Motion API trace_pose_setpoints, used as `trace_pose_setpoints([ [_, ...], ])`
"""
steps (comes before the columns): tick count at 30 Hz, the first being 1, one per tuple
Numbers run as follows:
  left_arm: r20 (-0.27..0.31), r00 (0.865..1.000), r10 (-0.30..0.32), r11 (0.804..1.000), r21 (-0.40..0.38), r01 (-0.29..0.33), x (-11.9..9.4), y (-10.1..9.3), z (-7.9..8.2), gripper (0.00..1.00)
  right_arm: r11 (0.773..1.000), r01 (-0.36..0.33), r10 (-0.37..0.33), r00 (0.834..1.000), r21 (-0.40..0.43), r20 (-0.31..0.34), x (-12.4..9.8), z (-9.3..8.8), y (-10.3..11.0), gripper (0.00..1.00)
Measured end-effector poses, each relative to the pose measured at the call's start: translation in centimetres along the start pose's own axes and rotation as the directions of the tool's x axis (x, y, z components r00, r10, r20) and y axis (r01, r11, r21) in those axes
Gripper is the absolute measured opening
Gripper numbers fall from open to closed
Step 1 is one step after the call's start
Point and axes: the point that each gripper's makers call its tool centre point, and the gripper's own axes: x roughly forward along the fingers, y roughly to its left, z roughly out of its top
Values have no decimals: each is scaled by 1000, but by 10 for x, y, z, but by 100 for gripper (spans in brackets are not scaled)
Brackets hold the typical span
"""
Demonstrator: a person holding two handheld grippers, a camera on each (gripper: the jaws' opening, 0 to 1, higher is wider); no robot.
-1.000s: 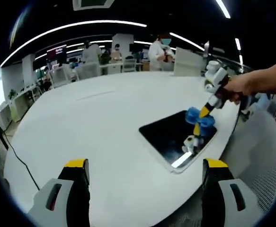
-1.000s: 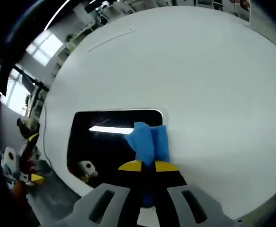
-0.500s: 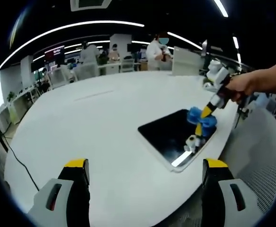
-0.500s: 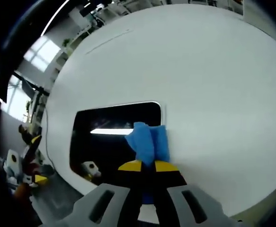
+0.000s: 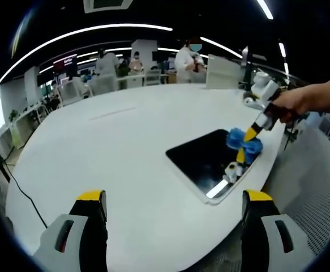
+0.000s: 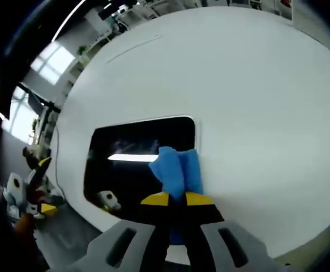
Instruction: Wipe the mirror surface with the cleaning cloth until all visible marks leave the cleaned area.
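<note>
1. Here, one dark rectangular mirror (image 6: pixel 136 158) lies flat near the edge of the round white surface (image 6: pixel 249 85).
2. One folded blue cleaning cloth (image 6: pixel 176 170) rests on the mirror's edge, clamped in the right gripper (image 6: pixel 176 199).
3. The left gripper (image 5: pixel 173 198) hangs released, well apart from the mirror (image 5: pixel 210 161).
4. Marks on the glass are too faint to make out.
5. Several people (image 5: pixel 190 56) stand blurred behind.

Big round white table (image 5: pixel 125 141) ahead of the left tongs, office space beyond its far edge. Curved ceiling light strips (image 5: pixel 91 31) overhead. People standing (image 5: pixel 190 59) past the table, desks and chairs (image 5: pixel 74 90) back left. A dark cable (image 5: pixel 17 187) hangs off the table's left side. Bright window (image 6: pixel 54 59) up-left of the right tongs.
</note>
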Motion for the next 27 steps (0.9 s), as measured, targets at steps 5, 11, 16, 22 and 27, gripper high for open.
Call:
trace_pose_setpoints([
  [5, -4, 1000, -8, 1000, 9, 8, 1, -1, 0, 100, 1000, 2, -2, 1000, 30, -3, 0, -1, -2, 2],
  [11, -5, 1000, -6, 1000, 14, 6, 0, -1, 0, 100, 999, 3, -2, 1000, 51, -14, -3, -10, -3, 2],
  [16, -4, 1000, -1, 1000, 10, 1, 0, 0, 0, 100, 998, -3, 4, 1000, 63, -11, -3, -11, -4, 2],
  [22, 11, 1000, 21, 1000, 2, -21, -1, 3, 2, 100, 998, 0, 0, 1000, 62, -8, -4, -12, -3, 2],
  [27, 11, 1000, 15, 1000, 1, -15, 0, 3, 2, 100, 996, -6, 7, 1000, 86, -15, -6, -17, -3, 2],
])
